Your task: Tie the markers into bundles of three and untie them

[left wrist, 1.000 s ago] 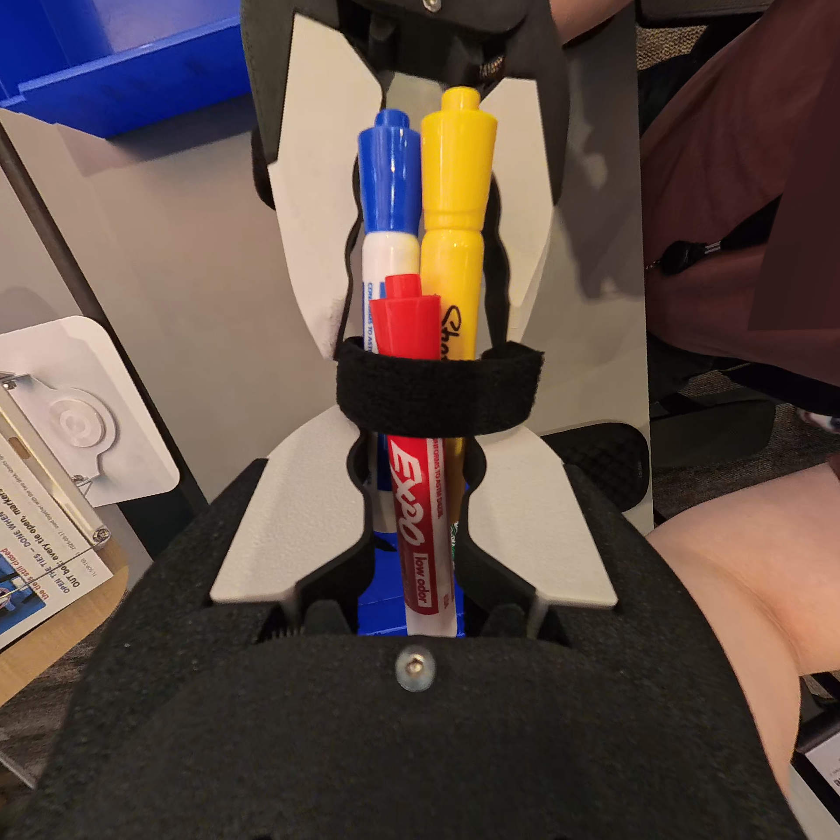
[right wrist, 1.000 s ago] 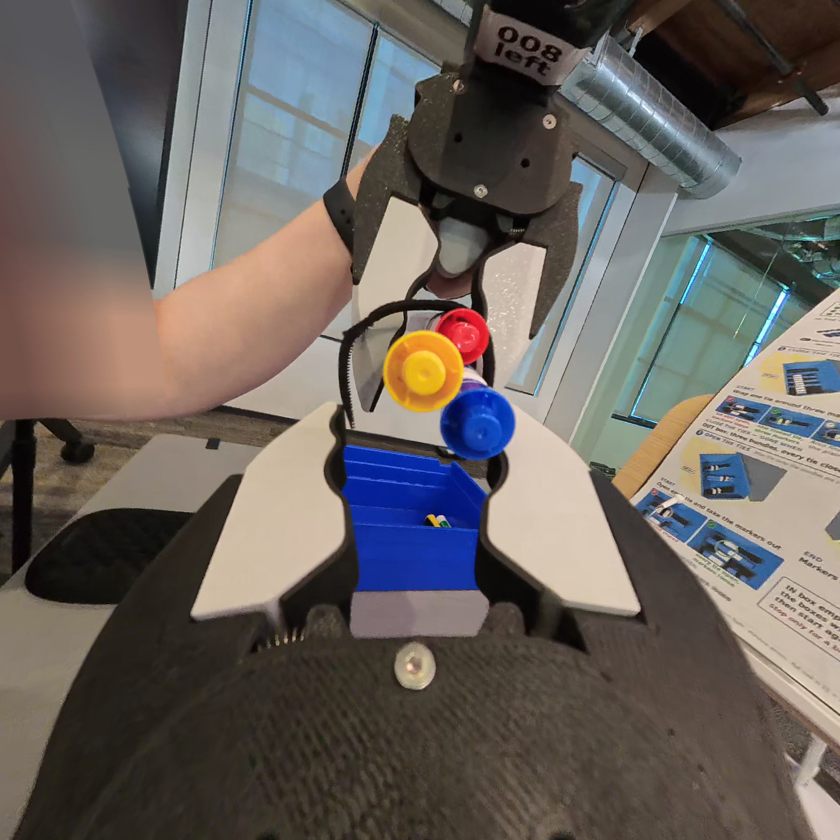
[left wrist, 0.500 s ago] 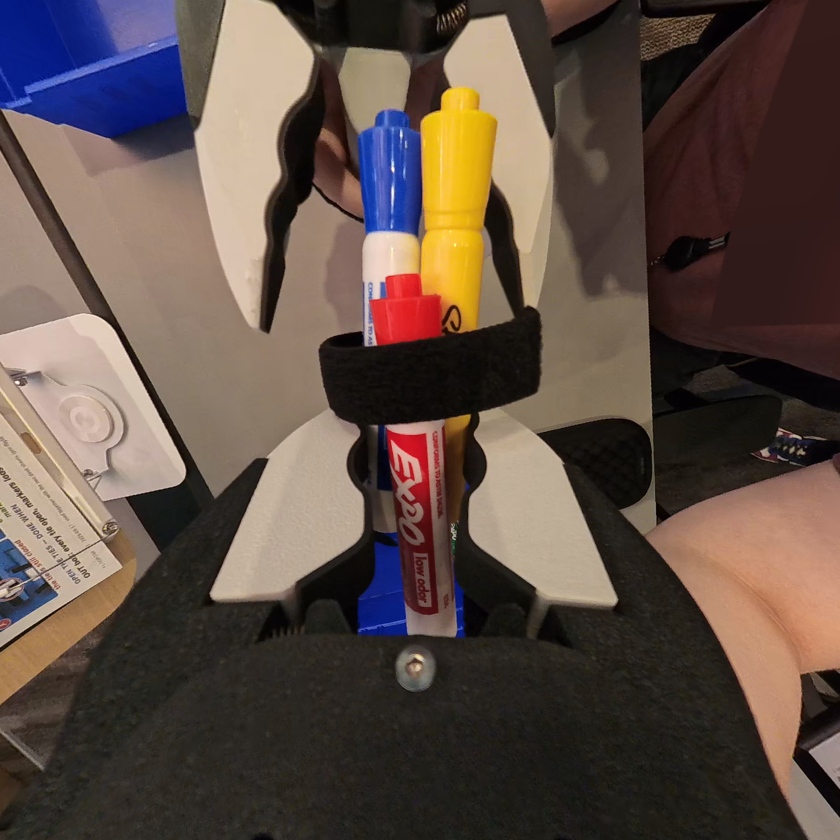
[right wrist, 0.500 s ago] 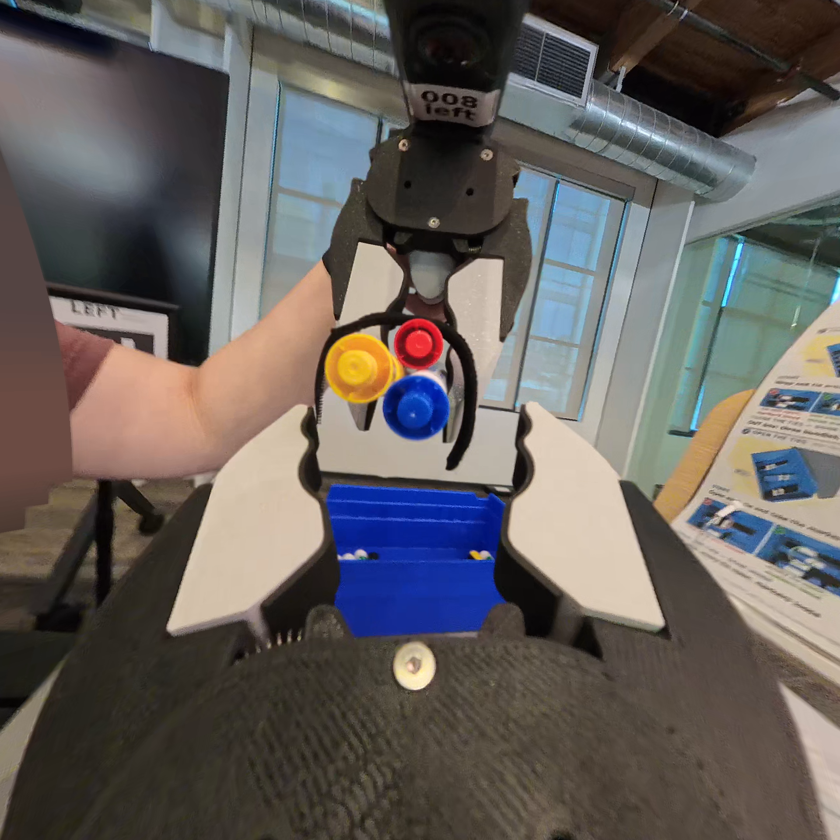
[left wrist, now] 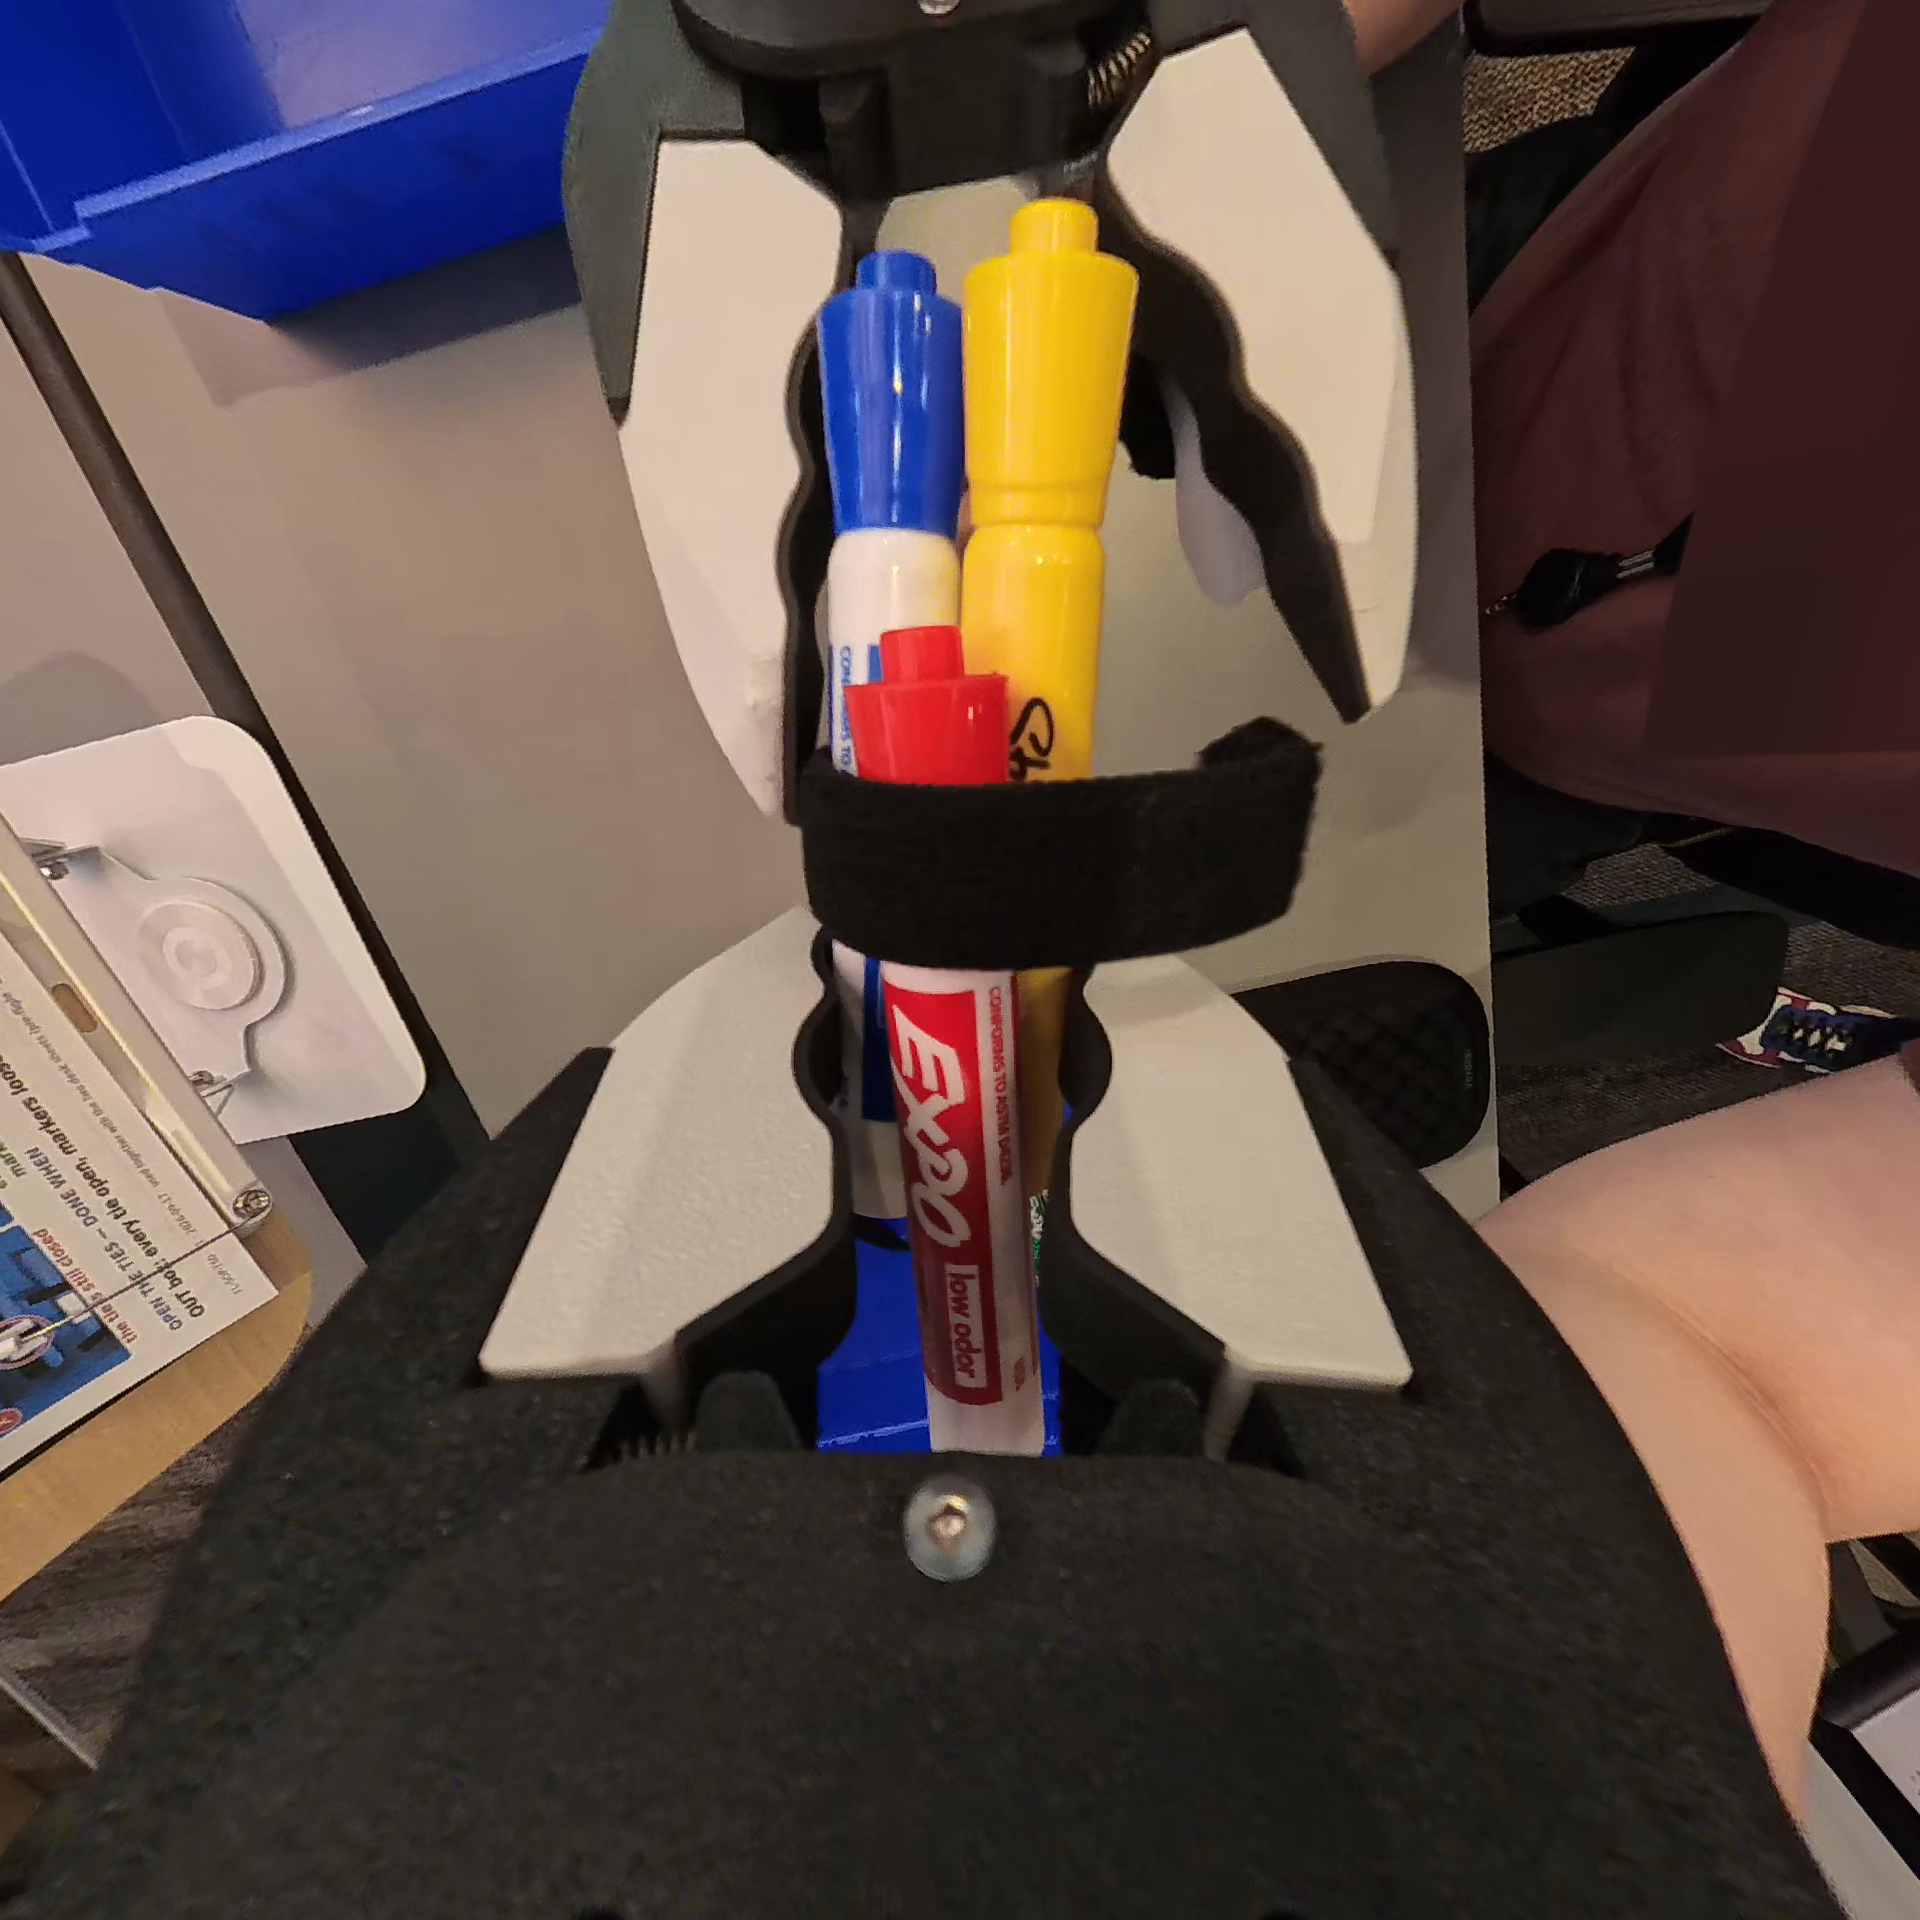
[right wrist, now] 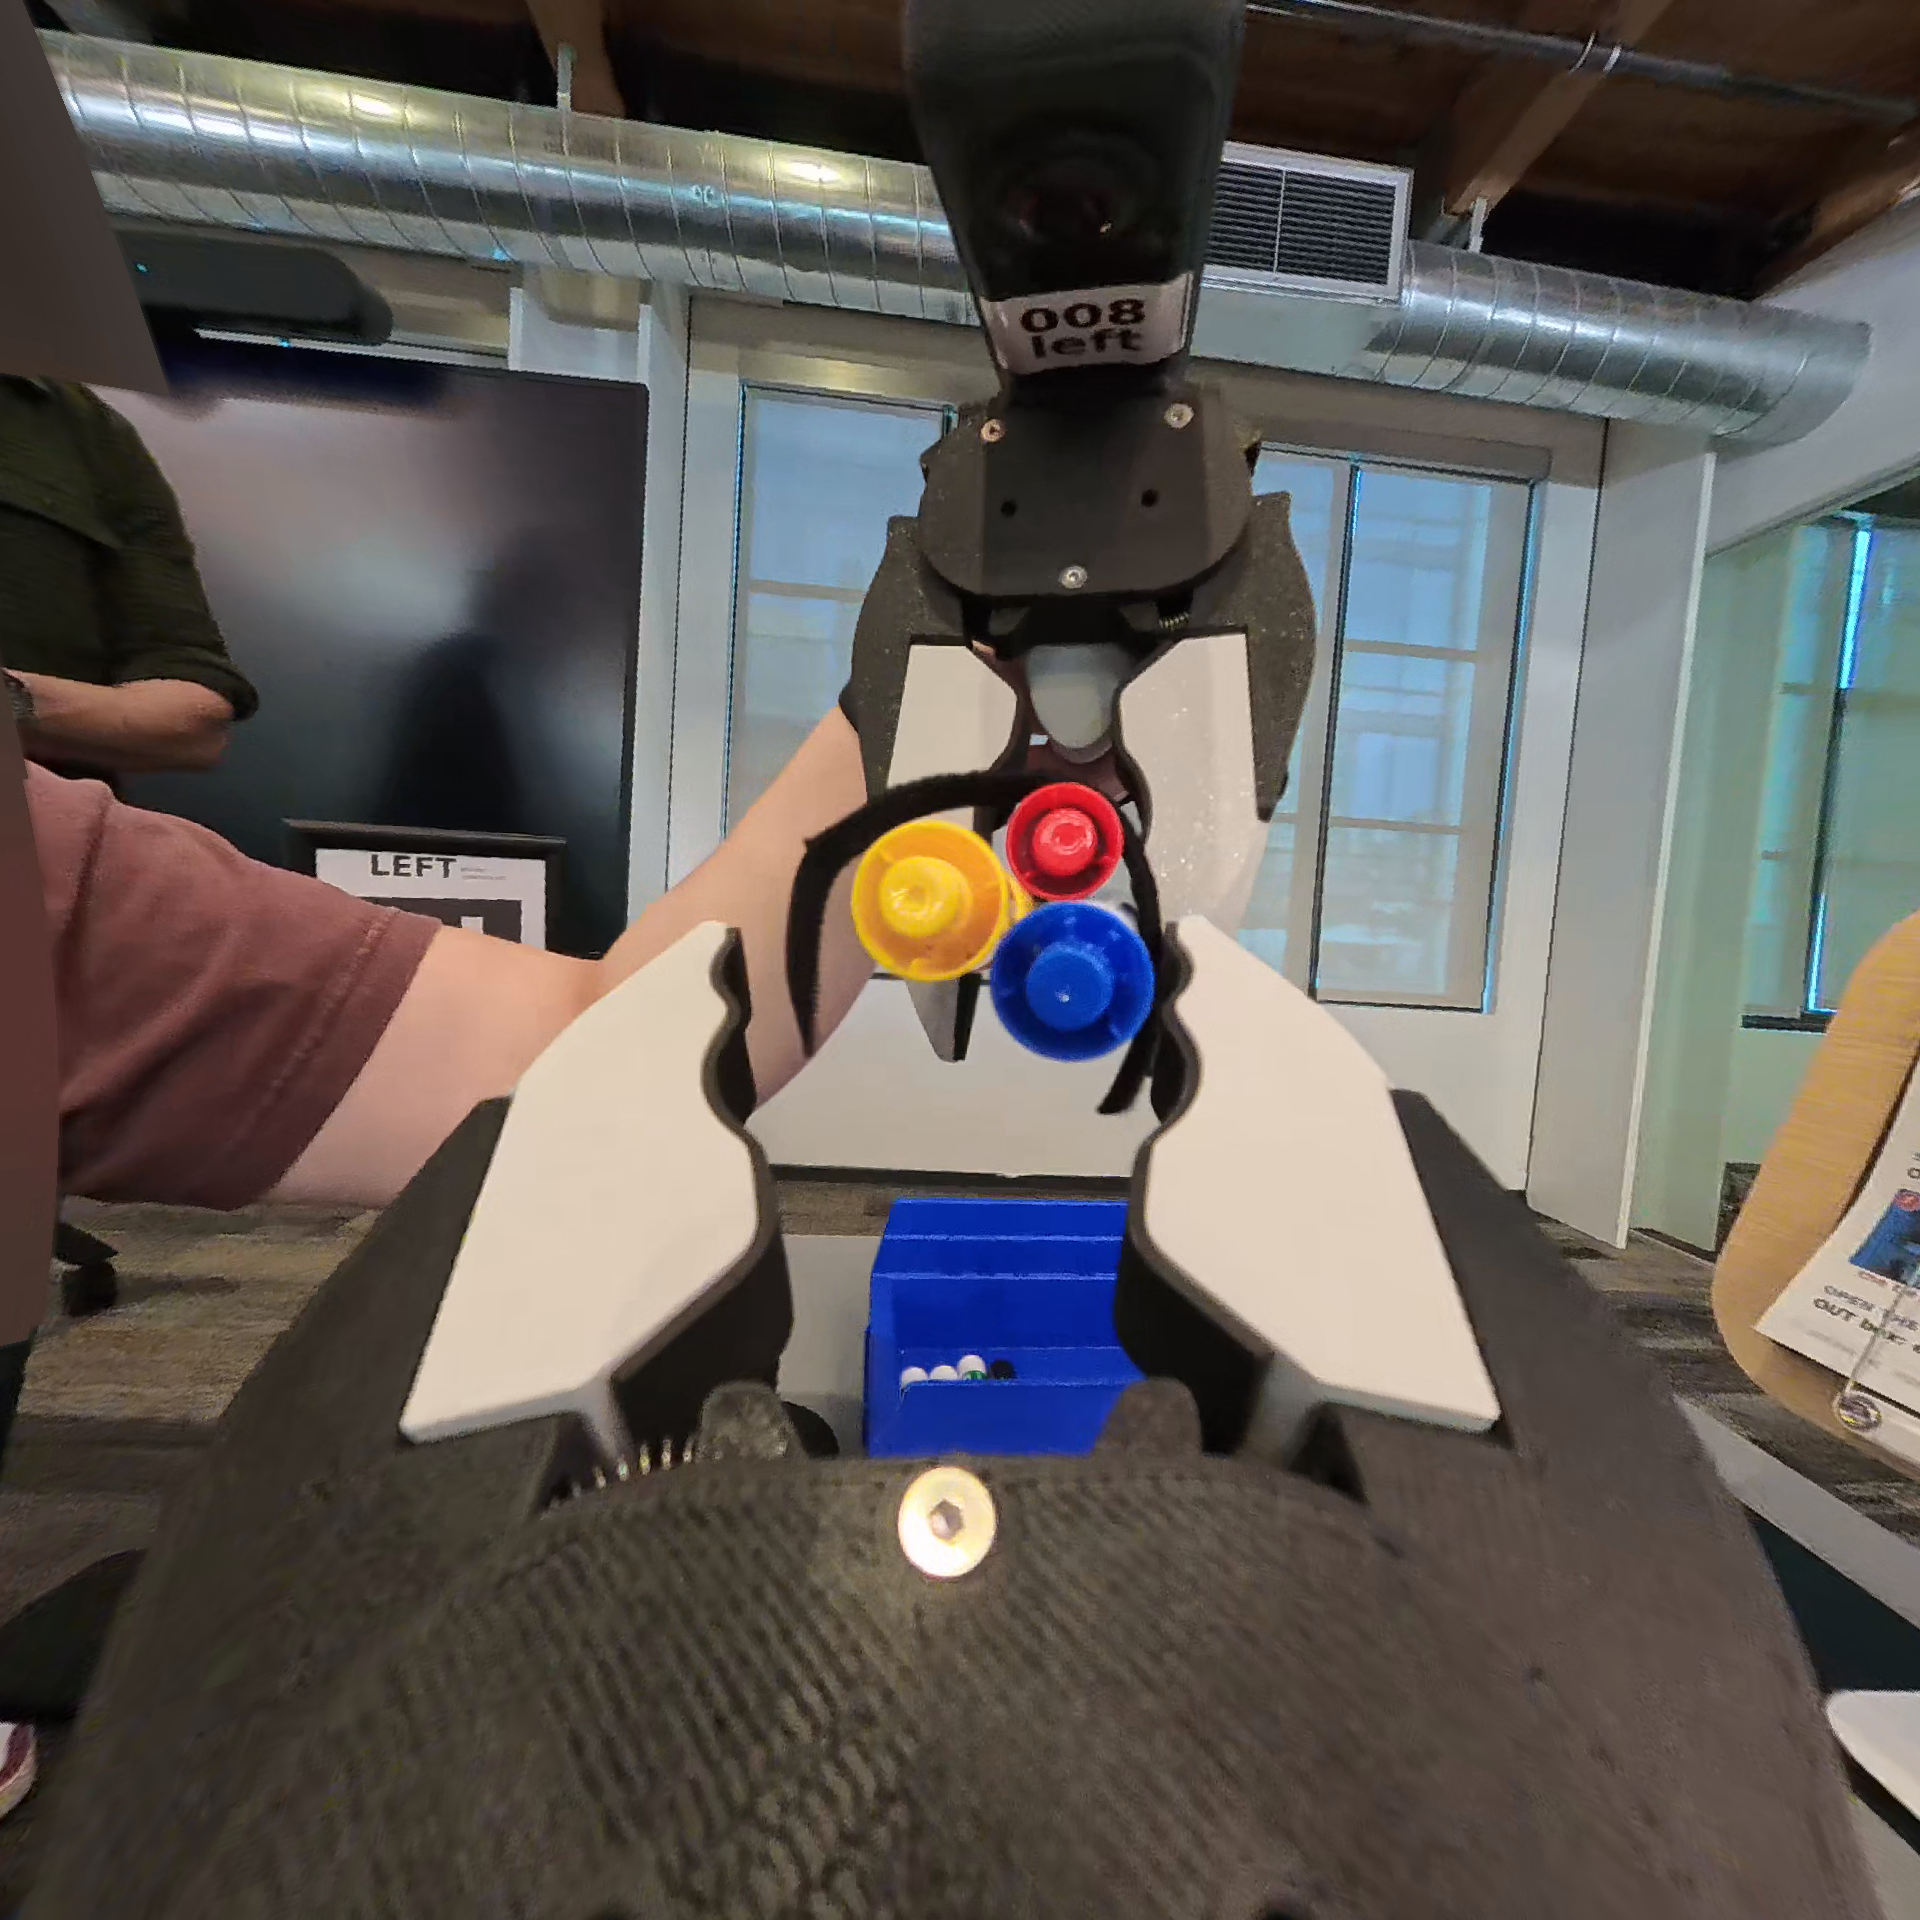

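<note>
Left gripper (left wrist: 951,1039): fingers closing tight, gripping three markers (left wrist: 966,1143).
Right gripper (right wrist: 951,997): fingers standing wide apart, holding nothing.
Black strap (left wrist: 1049,852): hanging loose around markers.

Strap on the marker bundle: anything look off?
Yes. The black strap loops loosely around the three markers and its end sticks out free on the right. In the right wrist view the strap bows away from the yellow cap, so it isn't cinched.

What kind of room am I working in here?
Likely an open-plan office or lab: exposed metal ductwork under a wood-beamed ceiling, glass-walled rooms, carpet and an office chair, plus a table with blue parts bins.
</note>
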Demonstrator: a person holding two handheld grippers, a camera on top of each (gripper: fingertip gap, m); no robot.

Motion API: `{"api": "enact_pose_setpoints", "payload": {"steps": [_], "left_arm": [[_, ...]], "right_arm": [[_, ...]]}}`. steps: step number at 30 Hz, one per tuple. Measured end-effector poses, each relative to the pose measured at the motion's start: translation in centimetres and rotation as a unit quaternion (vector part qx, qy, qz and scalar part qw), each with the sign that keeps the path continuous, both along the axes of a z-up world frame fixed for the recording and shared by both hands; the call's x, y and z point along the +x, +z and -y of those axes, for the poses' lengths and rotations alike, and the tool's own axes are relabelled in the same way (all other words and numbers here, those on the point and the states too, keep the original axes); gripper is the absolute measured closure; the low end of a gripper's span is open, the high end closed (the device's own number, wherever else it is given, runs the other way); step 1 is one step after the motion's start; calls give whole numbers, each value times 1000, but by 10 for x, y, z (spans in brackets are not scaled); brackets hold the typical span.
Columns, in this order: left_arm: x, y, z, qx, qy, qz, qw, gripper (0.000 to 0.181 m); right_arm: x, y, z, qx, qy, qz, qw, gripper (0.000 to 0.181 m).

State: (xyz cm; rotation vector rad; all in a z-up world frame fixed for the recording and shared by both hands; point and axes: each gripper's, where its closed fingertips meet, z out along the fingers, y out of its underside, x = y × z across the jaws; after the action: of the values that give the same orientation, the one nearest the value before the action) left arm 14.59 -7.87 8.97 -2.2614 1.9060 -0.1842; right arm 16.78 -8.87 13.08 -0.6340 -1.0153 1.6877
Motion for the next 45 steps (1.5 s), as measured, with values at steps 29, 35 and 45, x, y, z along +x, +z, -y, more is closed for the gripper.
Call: {"api": "enact_pose_setpoints", "payload": {"steps": [29, 35, 45], "left_arm": [[2, -3, -1, -3, 1, -5, 1000, 143], [0, -2, -1, -1, 2, -4, 1000, 142], [-2, -1, -1, 0, 6, -3, 1000, 143]], "right_arm": [[-9, 3, -13, -55, -62, -2, 997, 98], [-13, -4, -16, -75, -69, 30, 994, 93], [-11, -2, -6, -107, -58, 48, 991, 88]]}}
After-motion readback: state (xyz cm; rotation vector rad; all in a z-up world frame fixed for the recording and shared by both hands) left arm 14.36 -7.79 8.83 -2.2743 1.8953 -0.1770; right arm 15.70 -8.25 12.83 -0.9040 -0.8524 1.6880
